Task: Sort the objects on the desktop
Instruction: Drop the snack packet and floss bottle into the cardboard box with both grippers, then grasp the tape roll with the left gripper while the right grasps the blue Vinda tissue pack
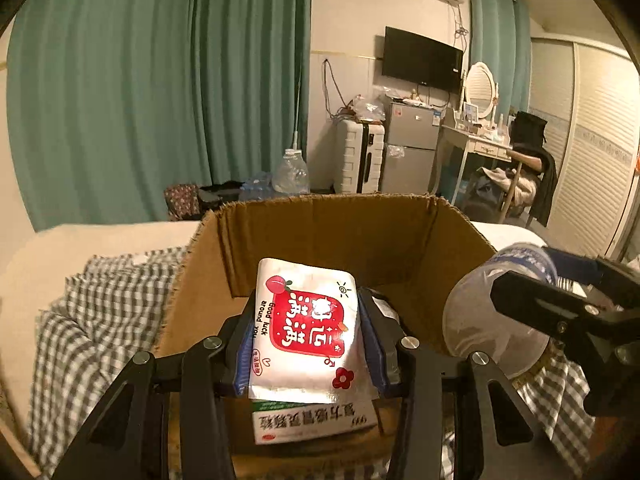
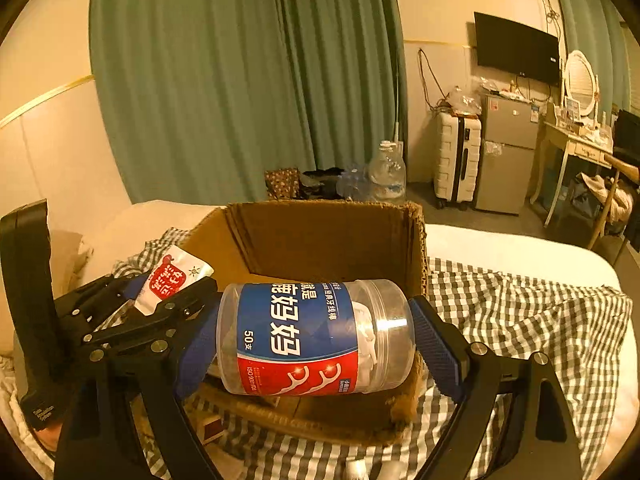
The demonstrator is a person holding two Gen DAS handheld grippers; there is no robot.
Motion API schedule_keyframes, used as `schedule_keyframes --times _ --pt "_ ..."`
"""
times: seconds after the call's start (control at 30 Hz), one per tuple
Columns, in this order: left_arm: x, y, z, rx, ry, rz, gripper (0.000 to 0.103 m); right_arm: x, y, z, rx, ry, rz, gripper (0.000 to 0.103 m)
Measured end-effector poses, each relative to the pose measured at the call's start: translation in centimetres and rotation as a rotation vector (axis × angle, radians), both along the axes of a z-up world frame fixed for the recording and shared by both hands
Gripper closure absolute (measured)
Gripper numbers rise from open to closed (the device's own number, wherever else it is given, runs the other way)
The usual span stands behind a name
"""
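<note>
1. The left gripper has its fingers closed on a white and red tissue pack. The pack sits upright between the blue pads, held in the air at the near edge of the cardboard box.
2. The right gripper has its fingers spread wide, yet they press on both ends of a clear floss jar with a blue and red label. The jar lies on its side between them — also in the air, just in front of the box.
3. The box stands open on a bed with a grey checked cloth around it.
4. Below the tissue pack, a white and green medicine box seems to lie in the box already, so some sorting looks done.
5. What is left, it seems: both held things are not in the box yet. Each needs to go over the rim and be let go.
6. A small brown thing lies on the cloth by the box — it may still need sorting too, but it is too small to tell.
</note>
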State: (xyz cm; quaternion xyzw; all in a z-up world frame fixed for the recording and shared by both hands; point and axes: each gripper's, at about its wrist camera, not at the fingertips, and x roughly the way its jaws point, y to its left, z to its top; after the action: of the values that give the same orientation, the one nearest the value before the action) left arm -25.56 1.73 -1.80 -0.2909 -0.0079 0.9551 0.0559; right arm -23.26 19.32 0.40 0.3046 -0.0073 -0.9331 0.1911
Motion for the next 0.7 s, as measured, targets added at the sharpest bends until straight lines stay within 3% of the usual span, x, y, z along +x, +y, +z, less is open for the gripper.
schedule_keyframes --times 0.07,0.1,0.13,0.2,0.27,0.47,0.7 --pt "-0.6 0.0 -0.6 0.019 -0.019 -0.004 0.054 -0.4 0.4 -0.4 -0.027 -0.012 -0.001 0.014" --pt "-0.8 0.1 -0.9 0.026 -0.028 -0.007 0.044 -0.5 0.7 -0.4 -0.043 -0.014 -0.005 0.014" --pt "-1.0 0.1 -1.1 0.031 -0.04 -0.009 0.026 -0.5 1.1 -0.3 -0.058 -0.009 -0.009 0.012" --pt "-0.8 0.2 -1.1 0.015 -0.04 0.029 0.001 -0.1 1.9 0.4 -0.086 0.024 -0.032 0.005" --pt "-0.2 0.0 -0.8 0.008 -0.016 0.068 0.0 0.9 2.8 1.4 -0.094 0.062 -0.07 0.001" --pt "3.2 -1.0 0.7 0.028 -0.018 0.089 0.0 4.8 6.0 3.6 -0.141 0.09 -0.124 0.0" --pt "9.9 -2.3 1.3 -0.041 -0.009 0.098 0.0 9.7 7.3 3.9 -0.113 0.065 -0.16 0.0"
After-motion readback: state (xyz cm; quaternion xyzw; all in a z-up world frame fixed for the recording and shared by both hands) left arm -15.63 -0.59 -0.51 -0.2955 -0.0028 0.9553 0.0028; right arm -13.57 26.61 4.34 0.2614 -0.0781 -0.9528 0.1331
